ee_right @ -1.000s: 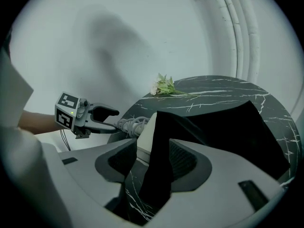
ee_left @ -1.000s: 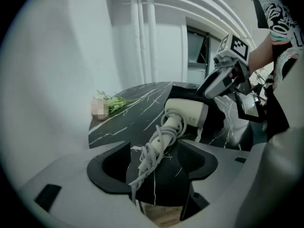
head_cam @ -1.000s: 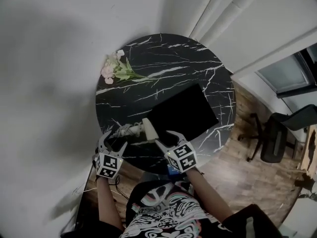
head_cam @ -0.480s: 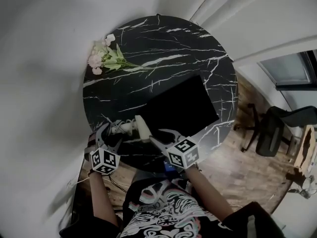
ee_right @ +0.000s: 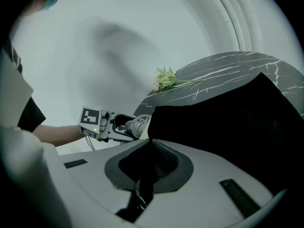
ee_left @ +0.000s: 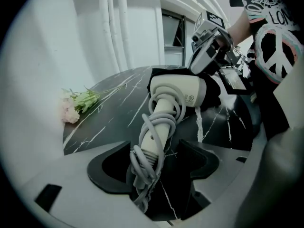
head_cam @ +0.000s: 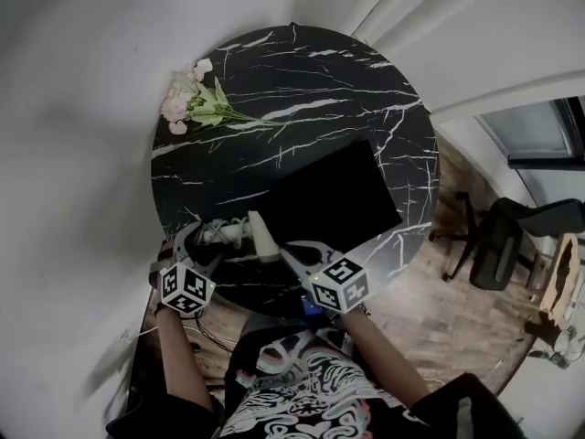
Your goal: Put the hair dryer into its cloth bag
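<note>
A cream hair dryer lies at the near edge of the round table, its handle wrapped in grey cord. My left gripper is open, and the wrapped handle lies between its jaws with a gap on the right side. The black cloth bag lies flat just right of the dryer's head. My right gripper is shut on the bag's near edge; black cloth runs down between its jaws. In the right gripper view the bag fills the right side.
The black marble table carries a small bunch of pink flowers at its far left. A white wall and pipes stand behind it. An office chair stands on the wooden floor to the right.
My right gripper's jaws, open earlier, have shut on the bag's edge. My left gripper has sunk a little and rolled around the dryer's handle.
</note>
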`<state>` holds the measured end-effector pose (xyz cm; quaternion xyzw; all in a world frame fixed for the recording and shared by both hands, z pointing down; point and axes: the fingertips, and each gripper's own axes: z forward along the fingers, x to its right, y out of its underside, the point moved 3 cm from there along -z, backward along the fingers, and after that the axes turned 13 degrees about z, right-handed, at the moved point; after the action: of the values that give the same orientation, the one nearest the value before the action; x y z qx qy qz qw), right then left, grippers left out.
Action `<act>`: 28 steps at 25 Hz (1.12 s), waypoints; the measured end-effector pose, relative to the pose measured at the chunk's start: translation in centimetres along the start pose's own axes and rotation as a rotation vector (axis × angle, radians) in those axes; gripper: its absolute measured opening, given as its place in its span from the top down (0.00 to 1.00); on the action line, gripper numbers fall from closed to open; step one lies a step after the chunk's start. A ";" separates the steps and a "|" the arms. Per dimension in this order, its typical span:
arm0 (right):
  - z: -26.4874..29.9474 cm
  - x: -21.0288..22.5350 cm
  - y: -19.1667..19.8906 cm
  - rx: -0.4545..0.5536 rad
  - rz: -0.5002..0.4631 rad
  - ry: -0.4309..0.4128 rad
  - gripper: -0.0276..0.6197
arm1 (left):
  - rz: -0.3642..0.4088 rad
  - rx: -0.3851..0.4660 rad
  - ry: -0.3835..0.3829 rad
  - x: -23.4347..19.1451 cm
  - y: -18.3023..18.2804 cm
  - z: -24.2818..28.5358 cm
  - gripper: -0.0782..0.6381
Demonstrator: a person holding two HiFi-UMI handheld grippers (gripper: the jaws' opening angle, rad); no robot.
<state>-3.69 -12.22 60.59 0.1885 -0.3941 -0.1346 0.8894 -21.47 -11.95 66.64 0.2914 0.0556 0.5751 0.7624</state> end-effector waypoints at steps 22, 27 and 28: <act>-3.4 -1.0 -2.1 0.071 -0.093 0.073 0.92 | -0.024 0.036 -0.038 2.9 -2.8 -2.6 0.63; -3.5 -0.9 -2.1 0.066 -0.099 0.066 0.92 | -0.045 0.053 -0.055 3.4 -3.7 -2.2 0.63; -3.5 -1.0 -2.0 0.064 -0.098 0.065 0.92 | -0.050 0.055 -0.056 3.4 -3.9 -2.1 0.63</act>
<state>-1.88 -12.84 56.94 0.2403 -0.3595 -0.1591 0.8875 -17.94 -8.69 63.82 0.3268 0.0572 0.5458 0.7694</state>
